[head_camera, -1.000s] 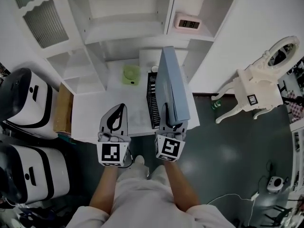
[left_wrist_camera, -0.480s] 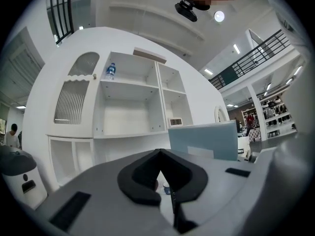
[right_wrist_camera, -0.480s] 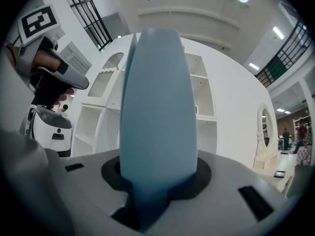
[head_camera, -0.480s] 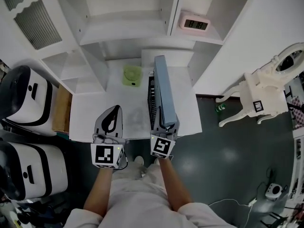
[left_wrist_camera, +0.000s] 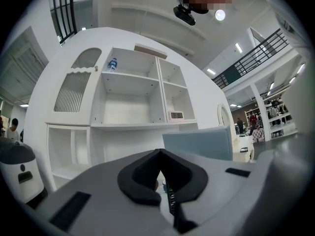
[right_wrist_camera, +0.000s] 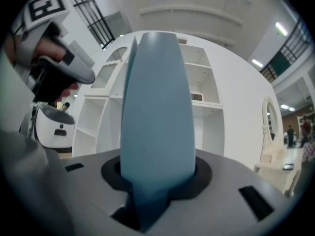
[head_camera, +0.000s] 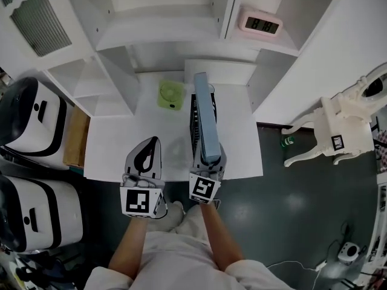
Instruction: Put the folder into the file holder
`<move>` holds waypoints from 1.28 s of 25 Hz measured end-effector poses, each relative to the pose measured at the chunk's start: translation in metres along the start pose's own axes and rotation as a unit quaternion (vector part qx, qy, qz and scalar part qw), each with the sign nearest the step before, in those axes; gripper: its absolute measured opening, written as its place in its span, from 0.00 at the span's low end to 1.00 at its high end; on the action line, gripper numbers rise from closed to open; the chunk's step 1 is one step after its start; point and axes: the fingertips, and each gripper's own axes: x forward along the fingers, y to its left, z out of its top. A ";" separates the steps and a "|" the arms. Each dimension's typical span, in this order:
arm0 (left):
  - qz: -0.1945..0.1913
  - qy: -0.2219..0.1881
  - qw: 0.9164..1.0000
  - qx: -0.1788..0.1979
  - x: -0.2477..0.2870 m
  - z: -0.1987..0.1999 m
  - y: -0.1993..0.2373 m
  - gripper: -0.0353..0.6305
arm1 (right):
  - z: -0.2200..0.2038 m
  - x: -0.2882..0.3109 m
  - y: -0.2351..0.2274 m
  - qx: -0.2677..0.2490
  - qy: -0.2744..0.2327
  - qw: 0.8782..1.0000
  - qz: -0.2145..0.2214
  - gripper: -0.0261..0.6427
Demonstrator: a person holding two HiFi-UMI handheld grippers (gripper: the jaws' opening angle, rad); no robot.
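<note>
A light blue folder (head_camera: 204, 121) stands on edge above the black wire file holder (head_camera: 194, 122) on the white desk (head_camera: 151, 125). My right gripper (head_camera: 211, 159) is shut on the folder's near end; in the right gripper view the folder (right_wrist_camera: 156, 102) fills the middle, rising from between the jaws. How deep the folder sits in the holder I cannot tell. My left gripper (head_camera: 145, 159) hovers over the desk's front left, shut with nothing in it. In the left gripper view (left_wrist_camera: 160, 178) the folder (left_wrist_camera: 199, 142) shows to the right.
A green round thing (head_camera: 169, 95) lies at the back of the desk beside the file holder. White shelves rise behind, with a pink digital clock (head_camera: 261, 23) on one. White machines (head_camera: 30, 122) stand at the left, a white chair (head_camera: 341, 132) at the right.
The folder has swung from tilted right to standing edge-on over the file holder and has come lower. My right gripper moved slightly left with it. The left gripper has hardly moved.
</note>
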 end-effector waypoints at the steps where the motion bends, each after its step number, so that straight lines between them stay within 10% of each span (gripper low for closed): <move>1: -0.001 0.001 1.000 -0.003 0.002 -0.005 -0.001 0.04 | 0.004 0.004 0.000 0.015 -0.001 1.000 -0.001 0.25; 26: -0.014 0.004 1.000 -0.007 0.008 -0.038 0.007 0.04 | -0.121 0.020 0.014 0.032 0.064 0.997 0.003 0.28; 30: -0.007 0.020 1.000 -0.011 0.004 -0.049 0.003 0.04 | -0.122 0.016 0.017 0.036 0.063 0.997 0.028 0.33; 32: -0.003 0.027 0.999 -0.016 0.001 -0.052 0.000 0.04 | -0.114 0.015 0.021 0.038 0.057 0.996 0.053 0.53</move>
